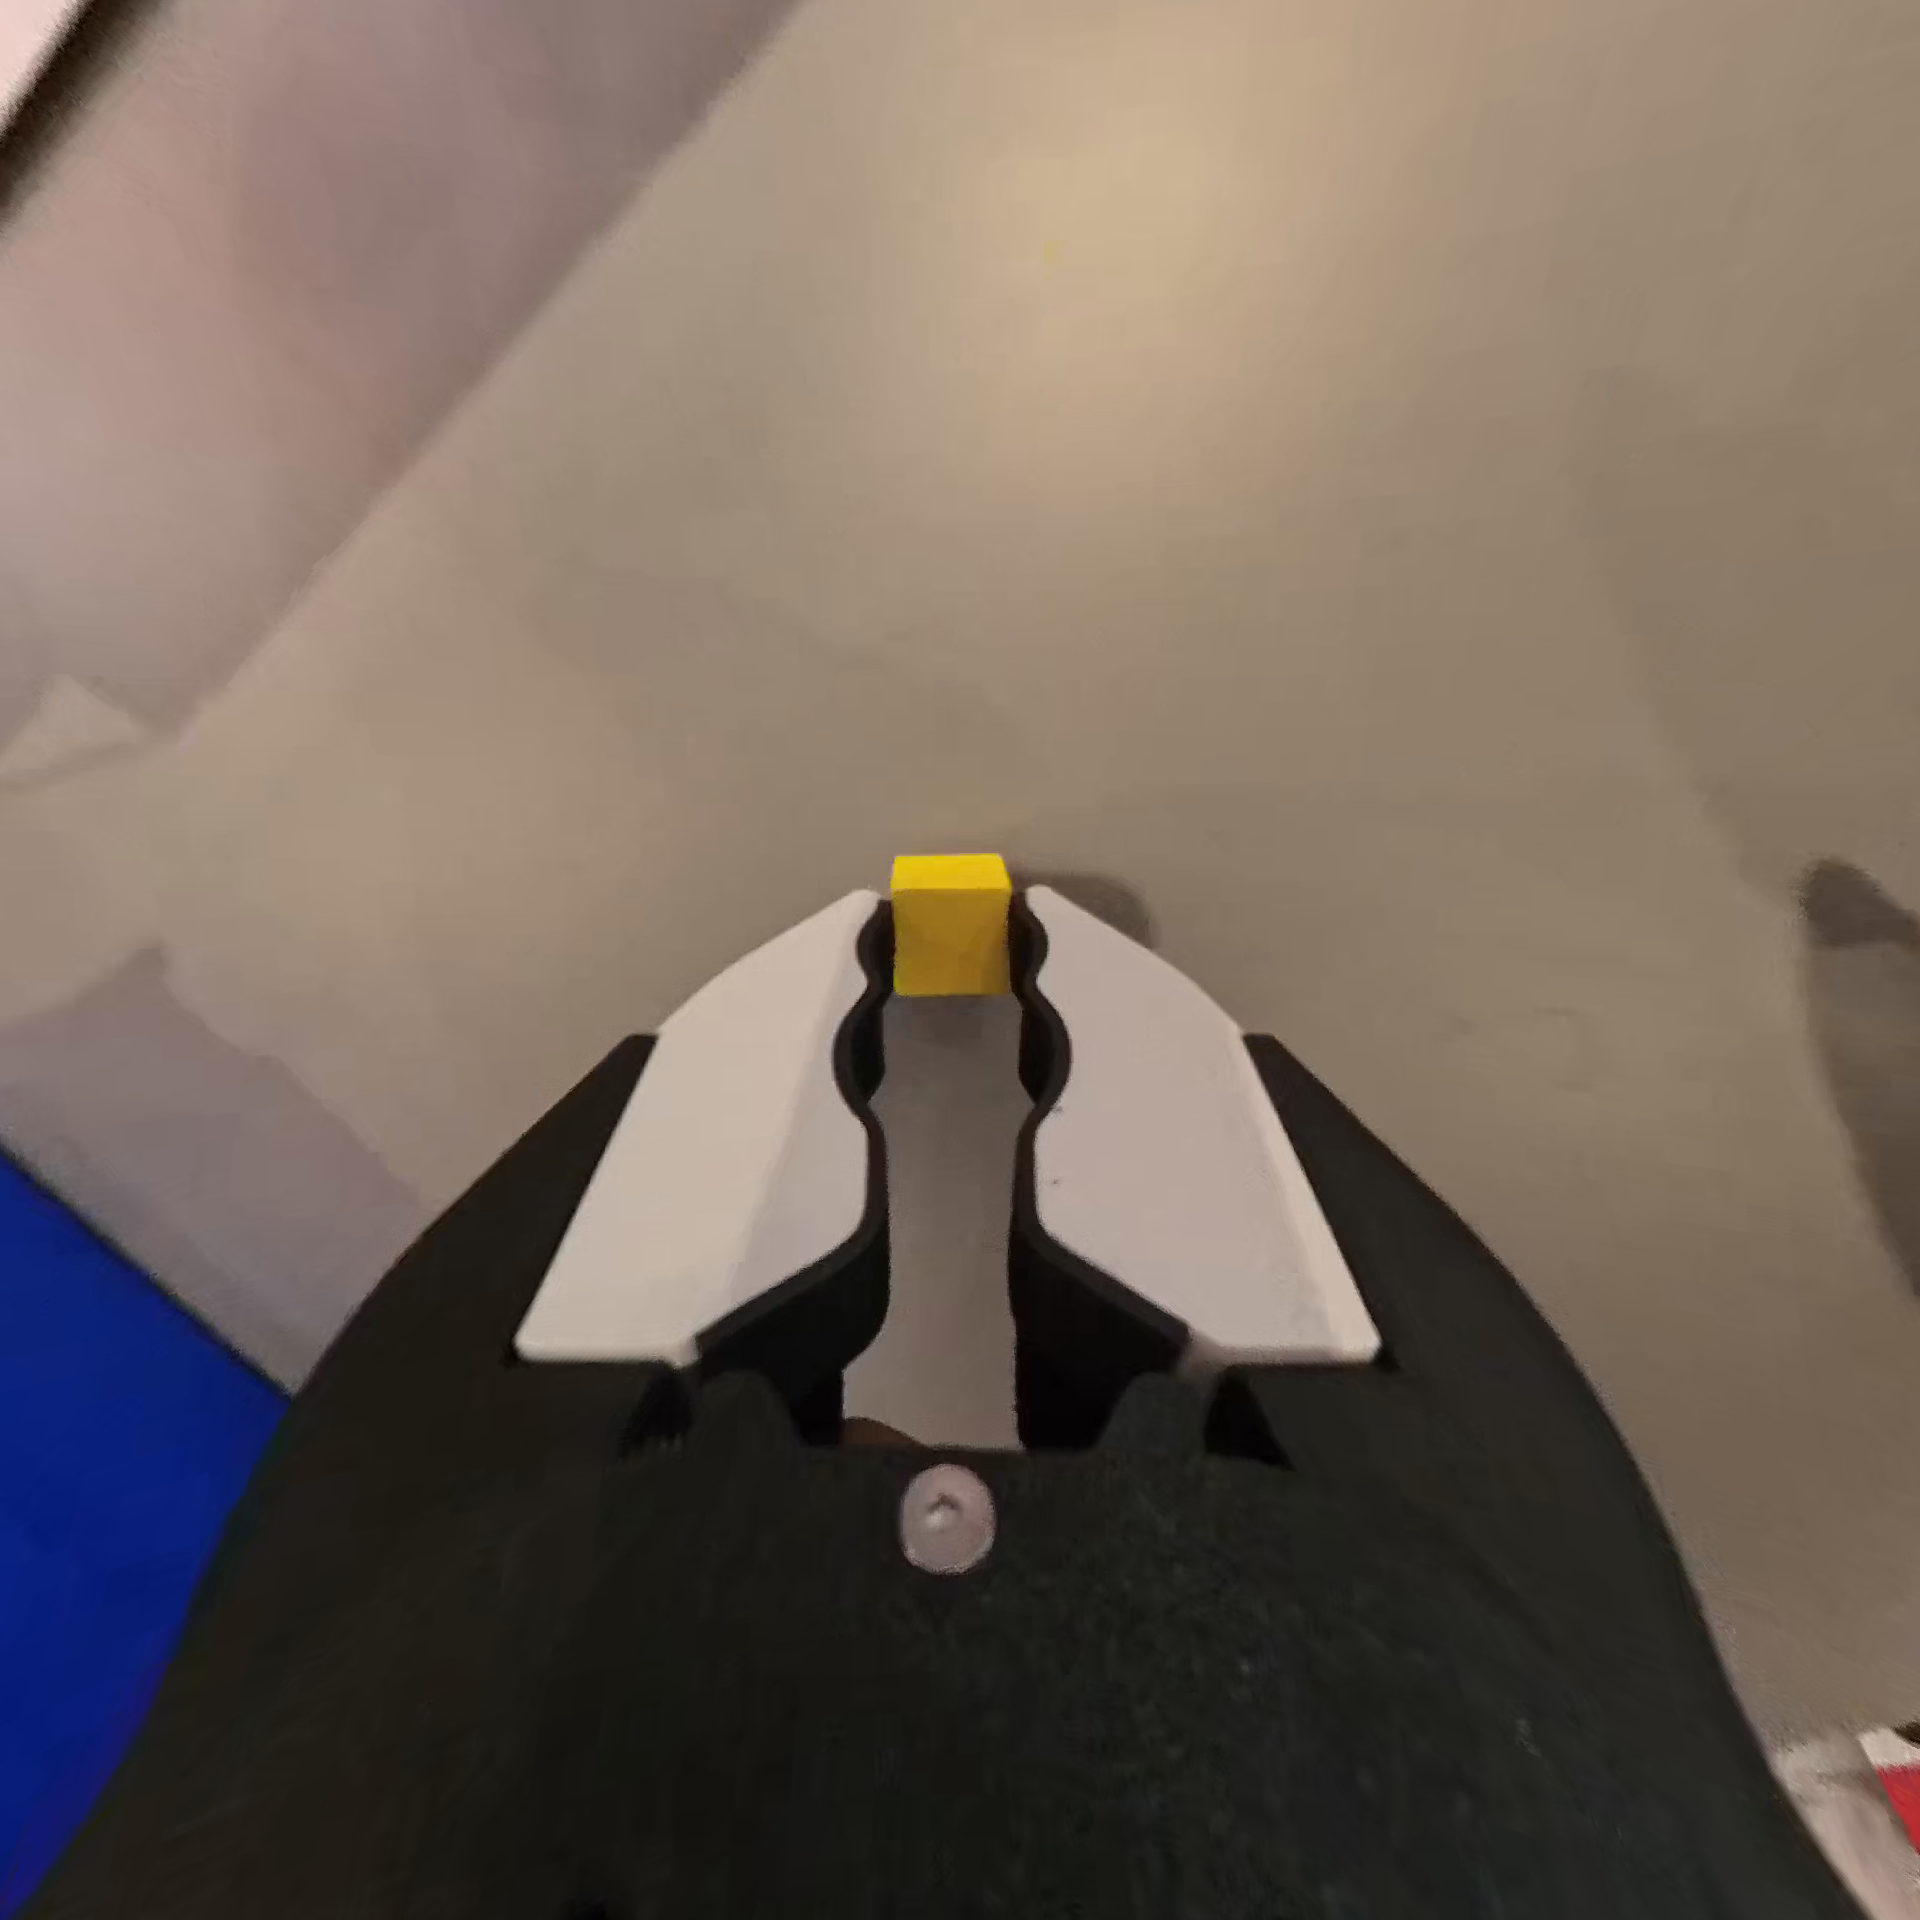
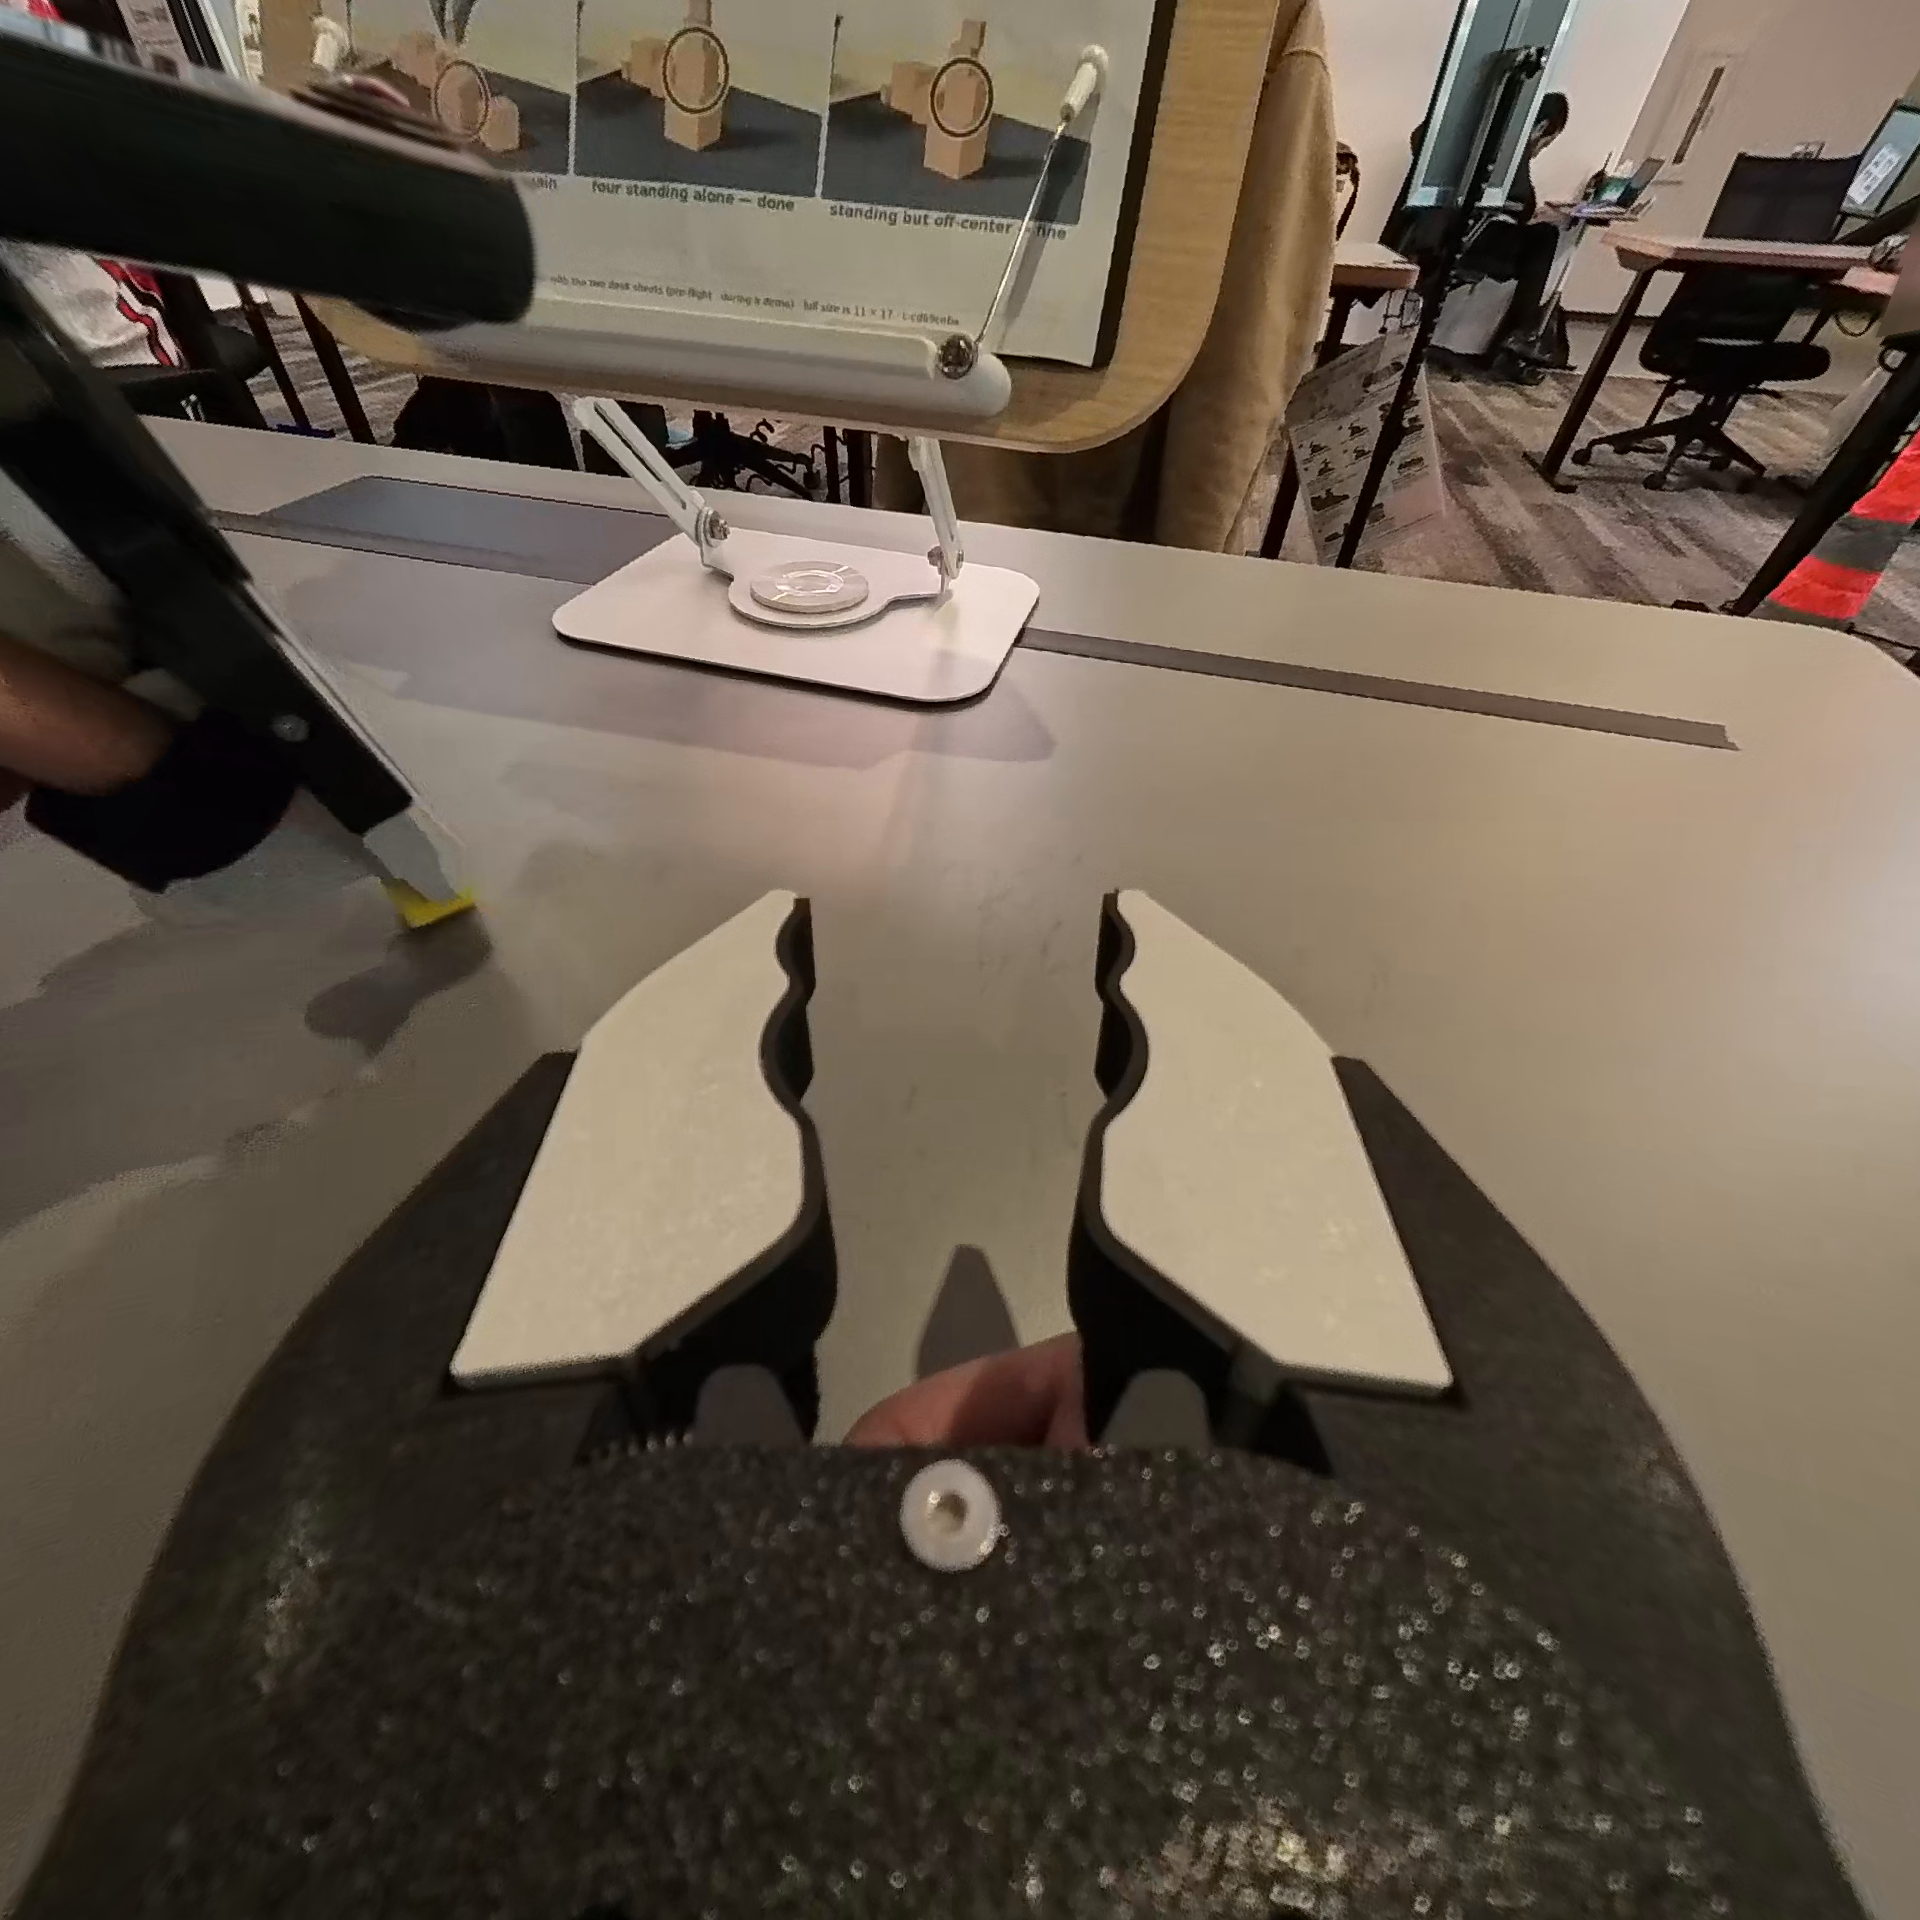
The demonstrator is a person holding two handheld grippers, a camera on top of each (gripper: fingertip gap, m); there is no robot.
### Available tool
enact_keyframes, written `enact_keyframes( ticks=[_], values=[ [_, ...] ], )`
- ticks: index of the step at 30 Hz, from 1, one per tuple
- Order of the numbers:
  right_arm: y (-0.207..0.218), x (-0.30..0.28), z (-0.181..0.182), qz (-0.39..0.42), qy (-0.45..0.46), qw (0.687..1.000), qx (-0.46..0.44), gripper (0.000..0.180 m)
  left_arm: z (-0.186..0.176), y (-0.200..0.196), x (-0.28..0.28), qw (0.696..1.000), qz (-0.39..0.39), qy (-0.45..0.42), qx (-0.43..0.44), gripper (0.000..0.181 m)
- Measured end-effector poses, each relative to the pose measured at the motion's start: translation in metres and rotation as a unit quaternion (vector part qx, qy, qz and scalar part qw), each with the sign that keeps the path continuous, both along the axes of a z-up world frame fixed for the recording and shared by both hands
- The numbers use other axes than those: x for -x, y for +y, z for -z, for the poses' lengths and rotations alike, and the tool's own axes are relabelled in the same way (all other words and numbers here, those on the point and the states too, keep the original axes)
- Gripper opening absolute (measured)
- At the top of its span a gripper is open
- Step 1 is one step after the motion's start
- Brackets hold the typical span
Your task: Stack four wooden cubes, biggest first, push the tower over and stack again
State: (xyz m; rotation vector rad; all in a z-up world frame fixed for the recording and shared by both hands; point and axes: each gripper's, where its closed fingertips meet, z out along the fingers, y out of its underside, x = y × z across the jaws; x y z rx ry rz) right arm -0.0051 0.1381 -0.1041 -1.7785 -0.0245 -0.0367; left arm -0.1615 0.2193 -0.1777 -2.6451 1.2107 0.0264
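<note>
A small yellow cube sits between the tips of my left gripper, which is shut on it just above the grey table. The right wrist view shows that same gripper at the far left, pointing down, with the yellow cube at its tips close to the tabletop. My right gripper is open and empty, held low over the table to the right of the left one. No other cubes are in view.
A white stand base holding an instruction board stands at the back of the table. A dark strip runs across the table. A blue surface shows at the lower left. Chairs and desks stand beyond the table's far edge.
</note>
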Motion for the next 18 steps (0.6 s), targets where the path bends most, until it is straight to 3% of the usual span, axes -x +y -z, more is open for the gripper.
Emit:
enact_keyframes(
  ticks=[4, 8, 13, 16, 18],
  values=[
    [0.000, 0.000, 0.000, 0.000, 0.001, 1.000, 0.001, 0.052, 0.005, 0.015, 0.023, 0.999, -0.050, -0.012, 0.009, 0.023],
    [0.000, 0.001, 0.000, -0.002, 0.000, 1.000, 0.001, 0.052, 0.003, 0.018, 0.035, 0.998, -0.060, -0.035, 0.011, 0.046],
    [-0.001, 0.000, 0.000, -0.002, 0.004, 1.000, 0.000, 0.051, -0.081, 0.009, 0.055, 0.992, -0.024, -0.110, -0.063, 0.050],
    [-0.001, 0.001, 0.000, -0.004, 0.002, 1.000, 0.001, 0.051, -0.139, -0.003, 0.107, 0.981, -0.012, -0.148, -0.122, 0.049],
    [-0.001, 0.003, 0.001, -0.006, -0.005, 1.000, 0.004, 0.051, -0.151, -0.013, 0.158, 0.981, -0.019, -0.148, -0.125, 0.051]
  ],
)
